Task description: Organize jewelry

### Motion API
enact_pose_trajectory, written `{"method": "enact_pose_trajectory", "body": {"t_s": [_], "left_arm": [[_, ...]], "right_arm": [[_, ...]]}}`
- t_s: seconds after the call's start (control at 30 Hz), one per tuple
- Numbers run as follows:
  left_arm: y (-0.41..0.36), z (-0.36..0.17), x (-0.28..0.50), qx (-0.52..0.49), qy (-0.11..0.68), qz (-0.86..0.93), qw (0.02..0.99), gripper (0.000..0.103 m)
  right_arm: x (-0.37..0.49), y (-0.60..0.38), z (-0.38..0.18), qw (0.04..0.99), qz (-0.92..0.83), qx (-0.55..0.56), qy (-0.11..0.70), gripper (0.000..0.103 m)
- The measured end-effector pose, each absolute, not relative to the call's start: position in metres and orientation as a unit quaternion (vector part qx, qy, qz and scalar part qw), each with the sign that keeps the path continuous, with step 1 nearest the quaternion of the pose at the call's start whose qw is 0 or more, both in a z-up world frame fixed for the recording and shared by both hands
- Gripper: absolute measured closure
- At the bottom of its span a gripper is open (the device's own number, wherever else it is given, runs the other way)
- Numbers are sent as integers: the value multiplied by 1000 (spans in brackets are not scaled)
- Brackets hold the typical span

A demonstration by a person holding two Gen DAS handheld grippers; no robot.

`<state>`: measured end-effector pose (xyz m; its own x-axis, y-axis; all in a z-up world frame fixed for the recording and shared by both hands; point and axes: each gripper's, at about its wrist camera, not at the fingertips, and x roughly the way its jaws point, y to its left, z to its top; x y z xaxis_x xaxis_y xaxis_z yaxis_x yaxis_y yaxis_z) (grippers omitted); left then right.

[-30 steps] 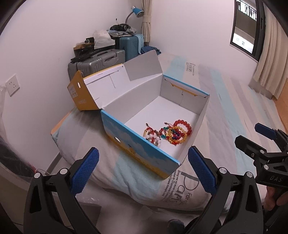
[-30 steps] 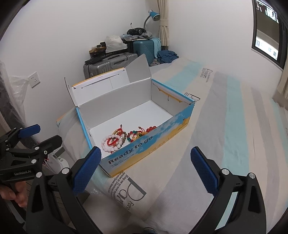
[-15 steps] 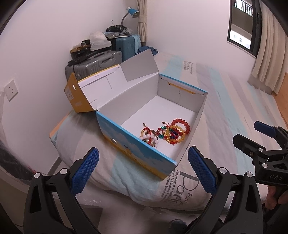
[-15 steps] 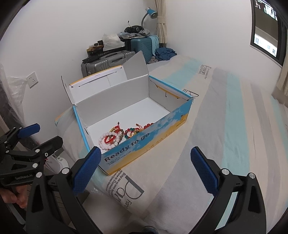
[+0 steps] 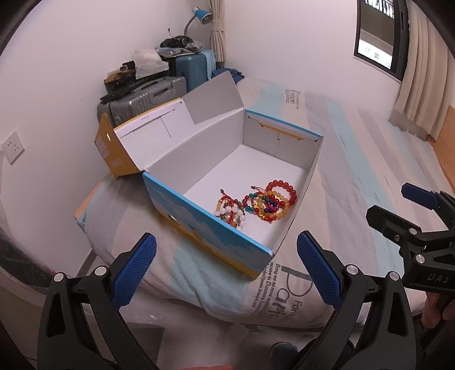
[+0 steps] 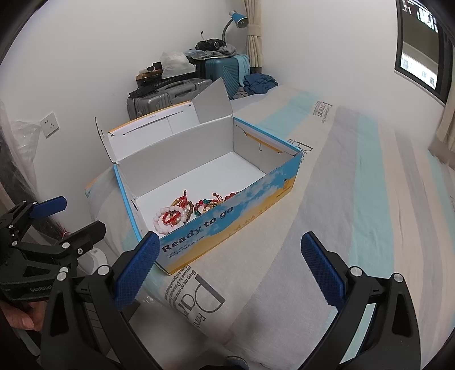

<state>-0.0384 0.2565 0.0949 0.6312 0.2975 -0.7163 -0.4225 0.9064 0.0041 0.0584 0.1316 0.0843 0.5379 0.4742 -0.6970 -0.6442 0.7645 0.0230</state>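
An open blue and yellow cardboard box stands on the bed's near corner, lid folded back. Several bead bracelets lie in its near end: red, amber and multicoloured ones and a white and red one. My left gripper is open and empty, in front of and above the box's short end; it also shows in the right wrist view. My right gripper is open and empty, before the box's long side; it also shows in the left wrist view.
The box sits on a striped bed cover that stretches right and back. Suitcases with clutter and a blue lamp stand against the far wall. A wall socket is at left. The bed's edge drops off near the grippers.
Both grippers have shifted slightly toward the box, and it looks a little nearer and more centred. Both stay open and empty. The bracelets have not moved.
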Motion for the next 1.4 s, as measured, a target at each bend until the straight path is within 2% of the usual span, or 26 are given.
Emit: {"method": "enact_pose_trajectory", "body": {"t_s": [1.13, 1.4], "left_arm": [[253, 99, -42, -76, 353, 234, 903, 6], [252, 96, -38, -80, 371, 210, 901, 6]], "right_arm": [[58, 130, 84, 868, 322, -121, 358, 7], [57, 132, 81, 868, 319, -121, 361, 7]]}}
